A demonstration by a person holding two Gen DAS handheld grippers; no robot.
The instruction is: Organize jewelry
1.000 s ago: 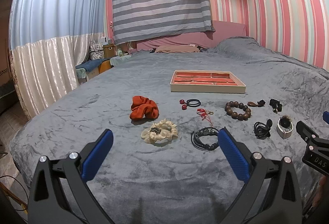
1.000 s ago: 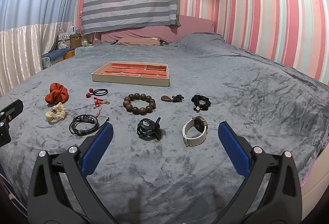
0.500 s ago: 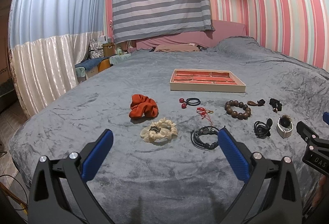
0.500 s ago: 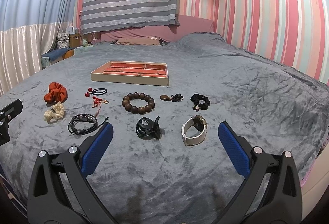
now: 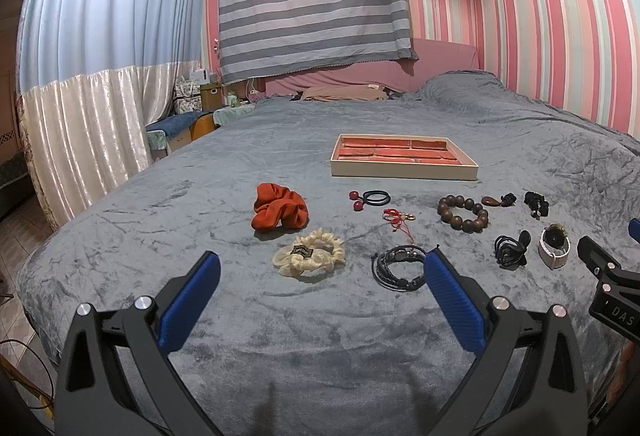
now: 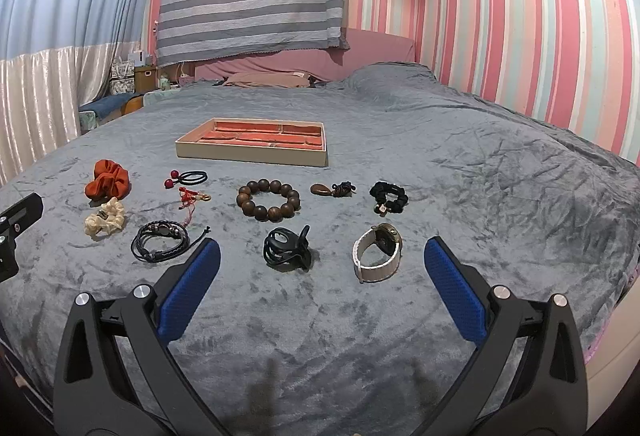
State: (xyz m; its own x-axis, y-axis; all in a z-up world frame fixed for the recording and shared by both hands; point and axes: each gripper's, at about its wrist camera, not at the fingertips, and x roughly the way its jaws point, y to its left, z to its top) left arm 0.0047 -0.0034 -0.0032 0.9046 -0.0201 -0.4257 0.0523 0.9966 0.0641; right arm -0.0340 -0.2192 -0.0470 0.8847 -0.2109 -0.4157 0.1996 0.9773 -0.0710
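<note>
Left wrist view: your left gripper [image 5: 320,288] hovers above the grey bed cover [image 5: 320,348] with its jaws spread wide and nothing between them. Just past the blue pads lie the cream scrunchie [image 5: 309,255] and the black cord bracelet [image 5: 399,267], with the orange scrunchie [image 5: 280,211] behind the cream one. Farther on sit the black hair tie with red beads [image 5: 370,198] and the small red charm [image 5: 398,217]. The tray with the orange lining [image 5: 404,170] rests beyond them all, near the middle of the bed, well apart from the loose pieces.

From the right wrist, your right gripper [image 6: 320,276] also hangs over the cover, jaws wide and empty. Nearest lie the black hair claw [image 6: 287,250] and the white-strapped watch [image 6: 378,252], side by side between the pads. Behind them come the wooden bead bracelet [image 6: 268,199], the brown pendant [image 6: 332,190] and the black scrunchie [image 6: 388,197].
</note>
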